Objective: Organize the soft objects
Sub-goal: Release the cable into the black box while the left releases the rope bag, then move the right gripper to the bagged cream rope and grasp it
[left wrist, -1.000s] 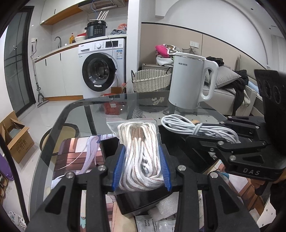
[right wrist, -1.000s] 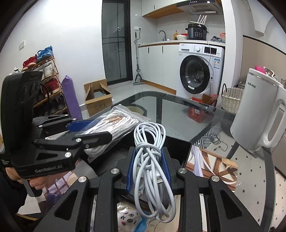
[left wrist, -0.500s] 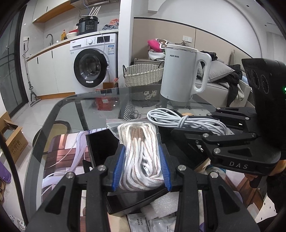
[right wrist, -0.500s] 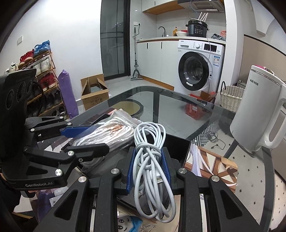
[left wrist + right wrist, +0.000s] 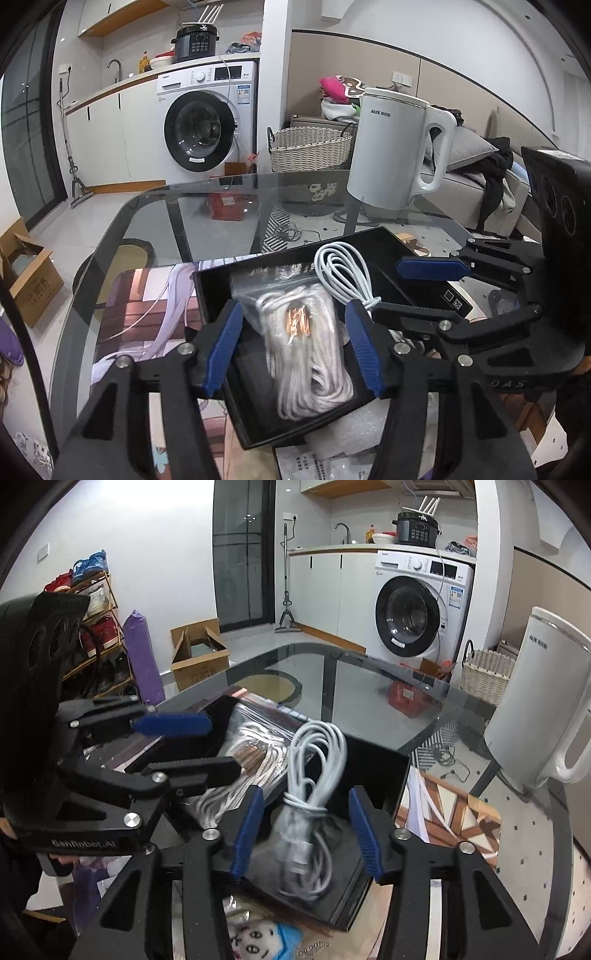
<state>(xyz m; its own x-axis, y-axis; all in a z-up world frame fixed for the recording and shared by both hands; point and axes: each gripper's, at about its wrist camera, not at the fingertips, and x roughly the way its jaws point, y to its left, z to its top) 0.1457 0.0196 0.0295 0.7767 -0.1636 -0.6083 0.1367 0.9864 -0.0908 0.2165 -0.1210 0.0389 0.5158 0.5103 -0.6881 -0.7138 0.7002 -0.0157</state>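
Observation:
A bagged coil of white rope (image 5: pixel 310 350) lies in a black tray (image 5: pixel 388 254) on the glass table. My left gripper (image 5: pixel 291 343) is open, its blue pads on either side of the rope without touching it. A coiled white cable (image 5: pixel 310 805) lies beside the rope in the same tray (image 5: pixel 376 764). My right gripper (image 5: pixel 303 834) is open around the cable. The cable (image 5: pixel 343 273) and the right gripper (image 5: pixel 424 288) also show in the left wrist view, the rope (image 5: pixel 251 760) and the left gripper (image 5: pixel 192 742) in the right wrist view.
A white kettle (image 5: pixel 391 147) stands at the table's far right. A printed mat (image 5: pixel 147 306) lies left of the tray. A small plush toy (image 5: pixel 258 938) and papers lie near the front edge. Washing machine (image 5: pixel 203 129), wicker basket (image 5: pixel 310 147) and cardboard box (image 5: pixel 199 653) stand beyond.
Both grippers opened and let go; the rope and the cable dropped from the pads into the black tray.

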